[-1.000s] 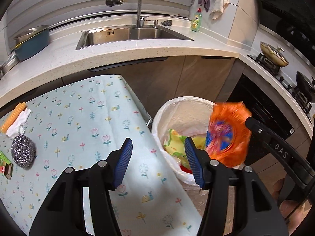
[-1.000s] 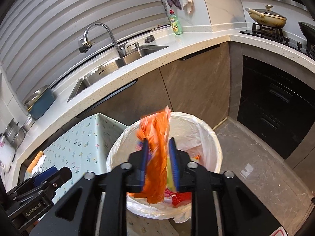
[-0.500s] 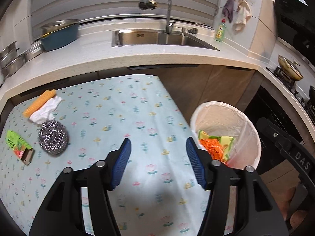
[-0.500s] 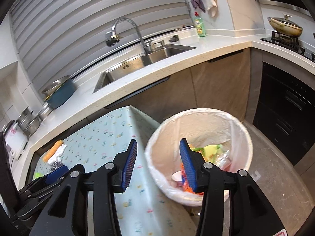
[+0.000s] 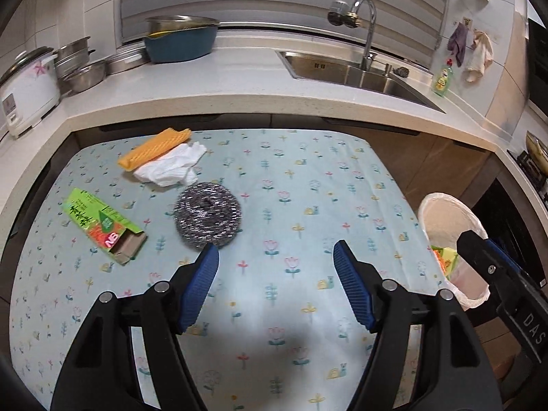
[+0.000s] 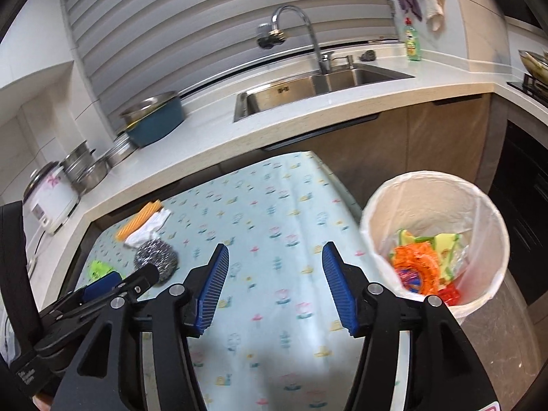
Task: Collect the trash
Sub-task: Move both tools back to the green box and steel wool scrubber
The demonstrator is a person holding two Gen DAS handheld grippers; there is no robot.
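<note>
My left gripper [image 5: 275,257] is open and empty above the table with the floral cloth [image 5: 308,178]. Just ahead of its left finger lies a steel wool scrubber [image 5: 206,217]. Further left are a green carton [image 5: 102,224], crumpled white tissue [image 5: 173,169] and an orange sponge [image 5: 154,149]. My right gripper [image 6: 274,257] is open and empty over the table's right part. The lined trash bin [image 6: 435,185] stands right of the table and holds the orange wrapper [image 6: 416,267] and other trash. The bin also shows in the left wrist view [image 5: 448,212].
A counter [image 5: 239,78] with a sink [image 5: 346,70], blue basin [image 5: 181,42], steel pots [image 5: 82,68] and a rice cooker [image 5: 25,85] runs behind the table. A dish soap bottle [image 5: 443,78] stands at the right. A stove [image 6: 531,75] is at far right.
My right gripper opened and dropped the orange wrapper into the bin. Both grippers then swung left, away from the bin and over the table.
</note>
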